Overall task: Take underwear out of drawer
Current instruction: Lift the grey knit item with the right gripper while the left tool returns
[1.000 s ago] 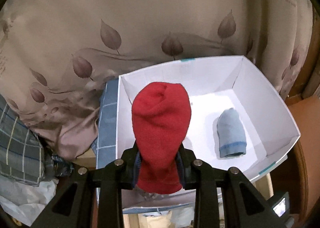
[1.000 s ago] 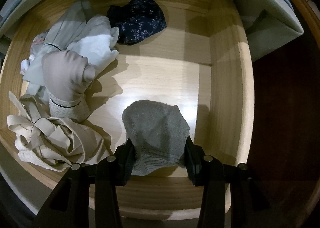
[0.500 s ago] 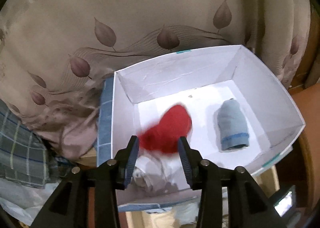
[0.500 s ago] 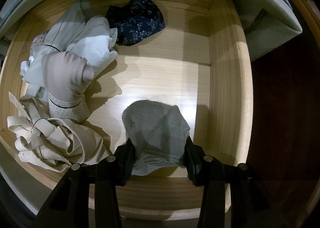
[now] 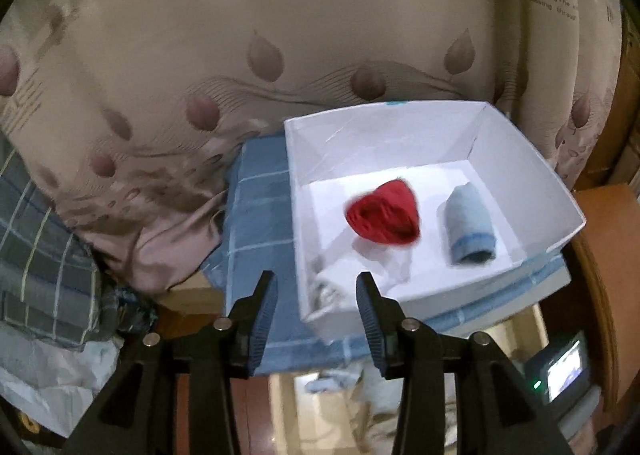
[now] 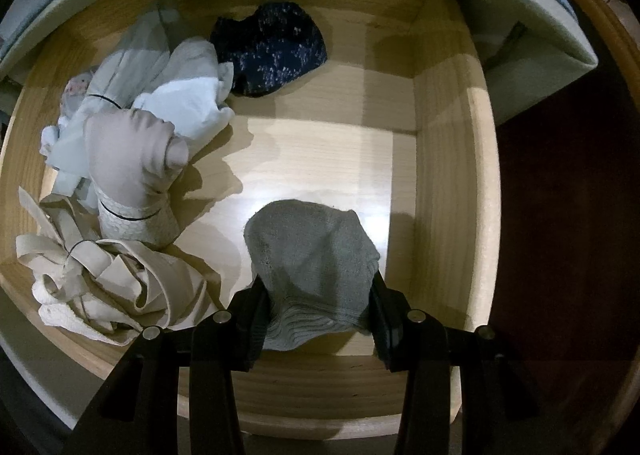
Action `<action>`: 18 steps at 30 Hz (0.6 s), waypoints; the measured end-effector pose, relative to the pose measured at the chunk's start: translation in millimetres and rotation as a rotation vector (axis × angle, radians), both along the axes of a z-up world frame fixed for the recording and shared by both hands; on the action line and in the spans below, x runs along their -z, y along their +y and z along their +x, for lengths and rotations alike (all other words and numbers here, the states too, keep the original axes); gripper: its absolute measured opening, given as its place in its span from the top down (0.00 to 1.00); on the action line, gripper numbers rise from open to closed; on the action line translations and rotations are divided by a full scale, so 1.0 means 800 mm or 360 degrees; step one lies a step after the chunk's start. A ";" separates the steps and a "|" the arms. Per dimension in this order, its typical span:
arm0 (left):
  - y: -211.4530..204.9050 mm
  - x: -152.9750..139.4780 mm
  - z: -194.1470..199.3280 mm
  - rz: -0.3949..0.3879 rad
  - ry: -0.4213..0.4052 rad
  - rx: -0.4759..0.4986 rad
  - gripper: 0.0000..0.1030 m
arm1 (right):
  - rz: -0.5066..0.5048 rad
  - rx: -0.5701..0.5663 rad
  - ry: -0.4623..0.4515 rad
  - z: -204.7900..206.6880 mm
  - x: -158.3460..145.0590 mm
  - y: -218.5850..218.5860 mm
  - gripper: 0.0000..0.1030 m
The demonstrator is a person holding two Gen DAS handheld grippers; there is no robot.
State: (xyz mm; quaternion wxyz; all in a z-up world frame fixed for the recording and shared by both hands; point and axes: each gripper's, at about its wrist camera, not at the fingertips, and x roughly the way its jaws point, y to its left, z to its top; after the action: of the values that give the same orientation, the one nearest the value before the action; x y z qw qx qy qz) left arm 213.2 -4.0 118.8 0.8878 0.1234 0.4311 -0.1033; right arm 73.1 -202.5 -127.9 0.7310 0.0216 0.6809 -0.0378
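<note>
Left gripper (image 5: 316,295) jaws apart, nothing between them. Ahead and right of it, white box (image 5: 532,175) on blue checked cloth (image 5: 260,215). Inside: red underwear (image 5: 384,217) blurred, light-blue roll (image 5: 470,227) further right, white item (image 5: 340,287) nearest the fingertips.

underwear (image 5: 383,217) in box (image 5: 520,159), rolls (image 6: 132,159) in drawer (image 6: 452,191)

The red underwear (image 5: 383,218) in the white box (image 5: 532,179) is motion-blurred, a white garment (image 5: 340,283) in the near corner is partly hidden by the box wall, the right gripper (image 6: 316,307) covers the grey underwear's (image 6: 312,255) lower sides, and the drawer's (image 6: 444,183) far end lies under an overhang.
</note>
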 end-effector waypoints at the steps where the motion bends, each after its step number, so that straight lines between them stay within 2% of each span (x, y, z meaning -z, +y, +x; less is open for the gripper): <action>1: 0.007 0.001 -0.006 0.0009 -0.0009 -0.0014 0.60 | -0.0003 0.0005 -0.0011 -0.001 -0.002 -0.001 0.61; 7: 0.047 0.032 -0.048 0.0079 -0.0026 -0.0124 0.60 | 0.0102 0.0074 -0.0097 -0.006 -0.014 -0.015 0.61; 11: 0.060 0.074 -0.075 0.0130 0.0017 -0.0169 0.60 | 0.0126 0.0099 -0.0155 -0.009 -0.023 -0.022 0.61; 18: 0.063 0.129 -0.106 0.0011 0.0099 -0.0216 0.60 | 0.0139 0.0104 -0.0350 -0.019 -0.055 -0.027 0.61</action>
State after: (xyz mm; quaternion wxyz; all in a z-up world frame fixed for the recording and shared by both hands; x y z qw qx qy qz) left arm 128.6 46.2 15.7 0.8786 0.0936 0.4661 -0.0450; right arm 58.2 -224.2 -84.0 0.7980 0.0796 0.5967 -0.0291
